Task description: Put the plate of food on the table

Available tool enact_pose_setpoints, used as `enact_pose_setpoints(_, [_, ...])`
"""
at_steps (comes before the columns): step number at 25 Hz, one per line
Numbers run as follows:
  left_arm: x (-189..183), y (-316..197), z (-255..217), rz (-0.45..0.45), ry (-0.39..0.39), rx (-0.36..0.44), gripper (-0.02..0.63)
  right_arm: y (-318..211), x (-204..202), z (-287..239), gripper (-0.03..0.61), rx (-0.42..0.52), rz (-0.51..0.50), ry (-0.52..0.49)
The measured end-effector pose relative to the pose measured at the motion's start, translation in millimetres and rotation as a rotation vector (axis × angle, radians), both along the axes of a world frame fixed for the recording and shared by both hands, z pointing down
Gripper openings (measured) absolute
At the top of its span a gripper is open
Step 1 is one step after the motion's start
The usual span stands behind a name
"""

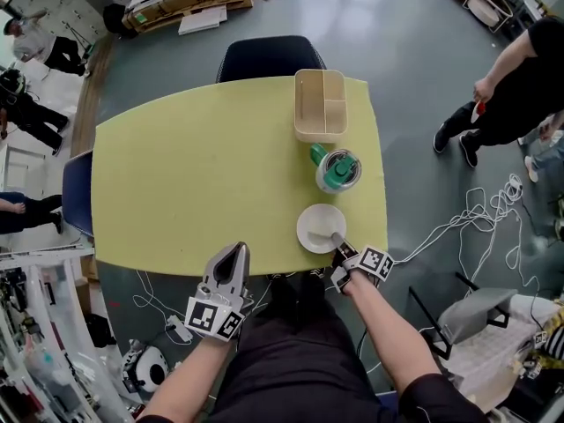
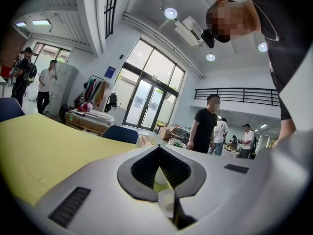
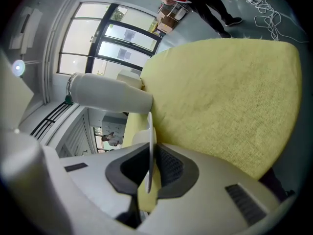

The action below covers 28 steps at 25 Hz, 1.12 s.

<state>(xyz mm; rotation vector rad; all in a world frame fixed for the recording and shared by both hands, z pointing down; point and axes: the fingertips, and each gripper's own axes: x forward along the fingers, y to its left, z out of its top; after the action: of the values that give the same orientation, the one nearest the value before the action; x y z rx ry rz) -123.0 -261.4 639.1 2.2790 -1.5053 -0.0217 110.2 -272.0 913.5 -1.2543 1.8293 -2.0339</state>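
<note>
RIGHT: right gripper [image 1: 337, 248] clamped on rim of white plate [image 1: 317, 226] | PLATE: flat on yellow table [image 1: 194, 183]; close to near edge | LEFT: left gripper [image 1: 238, 254] closed; empty | RISK: likely dragged off edge if pulled back before unclamping

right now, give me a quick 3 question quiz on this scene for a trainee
1. True or false: the right gripper is shut on the rim of the white plate.
2. Multiple choice: what stands between the plate and the beige box? A) a green-lidded container B) a red mug C) a stack of books
3. Fill in the blank: the left gripper holds nothing, and its jaws are ____.

Key: 1 true; 2 A; 3 shut
</note>
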Motion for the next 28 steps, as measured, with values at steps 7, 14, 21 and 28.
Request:
enact_pose_setpoints(7, [0.6, 1.0, 0.3, 0.002, 0.0, -0.001, 0.008, 0.3, 1.7, 5.7, 0.031, -0.017, -0.01, 0.08])
enact_pose_setpoints(14, [0.1, 4.0, -0.6, 0.004, -0.002, -0.004, 0.008, -3.6, 8.0, 6.6, 0.031, -0.062, 0.006, 0.211])
enact_pose_setpoints(21, [-0.2, 5.9, 4.8, 0.006, -0.008, -0.015, 0.008, -3.9, 18.8, 3.6, 0.071, -0.067, -0.023, 0.405])
enact_pose_setpoints(28, [-1.9, 7.4, 8.3, 0.002, -0.015, -0.021, 0.008, 1.3, 31.3, 14.7, 0.092, -0.093, -0.065, 0.552])
